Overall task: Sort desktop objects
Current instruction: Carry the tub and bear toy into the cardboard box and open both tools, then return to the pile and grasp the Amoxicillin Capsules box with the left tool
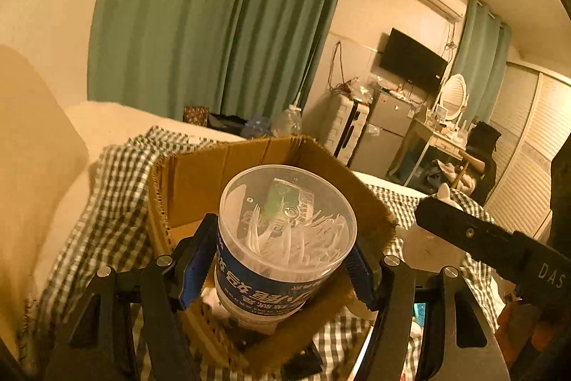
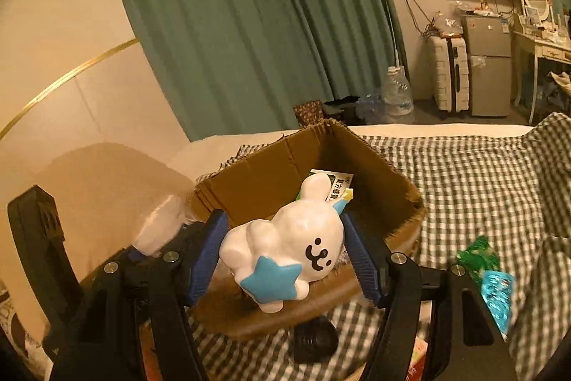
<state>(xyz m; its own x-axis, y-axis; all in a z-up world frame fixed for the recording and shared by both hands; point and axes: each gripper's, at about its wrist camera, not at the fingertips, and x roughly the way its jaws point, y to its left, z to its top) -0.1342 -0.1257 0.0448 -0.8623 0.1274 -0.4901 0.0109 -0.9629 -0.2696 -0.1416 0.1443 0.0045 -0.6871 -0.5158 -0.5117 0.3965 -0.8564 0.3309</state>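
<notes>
My left gripper (image 1: 282, 259) is shut on a clear plastic tub of white floss picks (image 1: 282, 238) with a blue label, held upright over the near edge of an open cardboard box (image 1: 200, 181). My right gripper (image 2: 282, 249) is shut on a white rabbit figurine with a blue star (image 2: 285, 245), tilted over the near rim of the same cardboard box (image 2: 378, 174). A green-and-white packet (image 2: 337, 183) lies inside the box behind the rabbit. The right gripper's black body (image 1: 499, 245) shows at the right of the left wrist view.
The box sits on a green checked cloth (image 2: 471, 181) over a bed. Green and blue wrapped items (image 2: 489, 270) lie on the cloth at right, and a dark round object (image 2: 316, 340) lies below the box. Curtains (image 1: 214, 24), a suitcase and a small fridge (image 2: 489, 74) stand beyond.
</notes>
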